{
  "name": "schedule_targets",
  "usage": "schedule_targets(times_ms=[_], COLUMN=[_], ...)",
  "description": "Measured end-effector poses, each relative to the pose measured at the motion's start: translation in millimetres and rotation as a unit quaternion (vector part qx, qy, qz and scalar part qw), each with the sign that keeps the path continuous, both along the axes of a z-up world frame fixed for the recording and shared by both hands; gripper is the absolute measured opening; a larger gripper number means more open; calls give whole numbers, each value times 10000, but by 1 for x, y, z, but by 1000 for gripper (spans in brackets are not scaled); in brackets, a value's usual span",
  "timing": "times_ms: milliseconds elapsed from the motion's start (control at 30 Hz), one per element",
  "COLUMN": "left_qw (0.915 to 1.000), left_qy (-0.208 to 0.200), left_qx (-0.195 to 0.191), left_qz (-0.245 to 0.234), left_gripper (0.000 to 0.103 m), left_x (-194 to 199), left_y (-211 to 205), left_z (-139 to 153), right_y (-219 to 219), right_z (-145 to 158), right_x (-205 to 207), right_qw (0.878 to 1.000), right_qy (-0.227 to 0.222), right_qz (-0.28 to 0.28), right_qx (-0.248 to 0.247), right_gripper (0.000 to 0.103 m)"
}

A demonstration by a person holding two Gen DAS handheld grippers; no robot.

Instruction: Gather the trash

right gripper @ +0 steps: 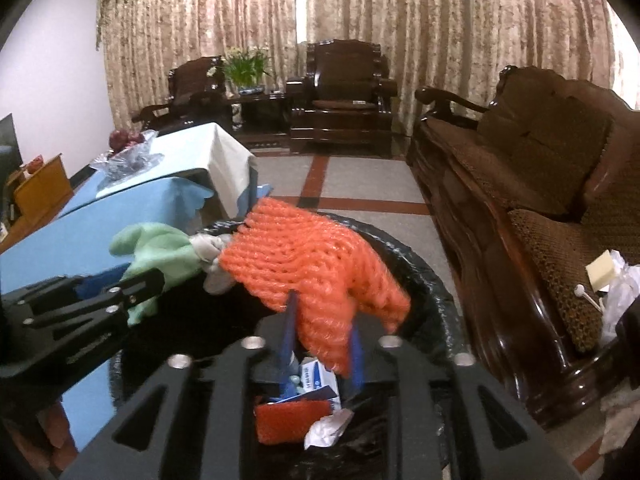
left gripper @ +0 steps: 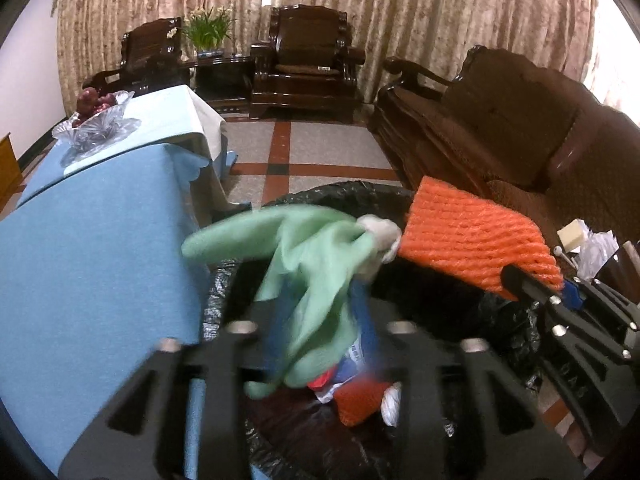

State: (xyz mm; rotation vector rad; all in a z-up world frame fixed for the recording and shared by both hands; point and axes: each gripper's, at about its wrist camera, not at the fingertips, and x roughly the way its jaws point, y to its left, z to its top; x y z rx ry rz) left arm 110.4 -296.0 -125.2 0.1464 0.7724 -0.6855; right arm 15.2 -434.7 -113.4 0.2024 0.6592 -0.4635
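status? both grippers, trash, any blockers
Left gripper: green cloth between open fingers, over the trash bin. Right gripper: orange foam net between its fingers, grip unclear, over same bin. Nothing blocking the bin mouth.

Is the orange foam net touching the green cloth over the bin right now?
Cannot tell. In the right wrist view the orange foam net meets a grey wad at the tip of the green cloth, but motion blur and overlap hide any real contact.

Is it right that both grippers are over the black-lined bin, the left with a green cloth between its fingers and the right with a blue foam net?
Not quite. The right gripper has an orange foam net between its fingers, not a blue one, as the right wrist view shows. The rest stands: the left gripper has the green cloth, and both are over the black-lined bin.
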Motion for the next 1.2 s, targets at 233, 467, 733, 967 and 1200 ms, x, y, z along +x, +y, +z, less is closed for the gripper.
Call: schedule_targets(times_ms=[233,467,733,967,1200], left_qw=[9995,9986,9961,9912,9858], left_qy=[-300,-447,-458,-585,-693], left_qx=[-17,47,212,377,388], left_qz=[89,293,729,1122,1477], left_gripper=[73,89,95,96,96], left_x=[0,-2,-10,-26,-43], left_y=[14,45,91,130,160], left_z=[13,26,34,44,65], right_y=[-8,4,39,64,92], right_z=[-9,-5,11,27,48], right_x=[-4,-4,2,3,-1], right_qw=[9995,9996,9991,9966,9954], right_qy=[4,-43,-89,-153,-130], right_qz=[-298,-157,300,607,800], right_qx=[114,231,275,529,505], right_gripper=[94,97,97,97,97])
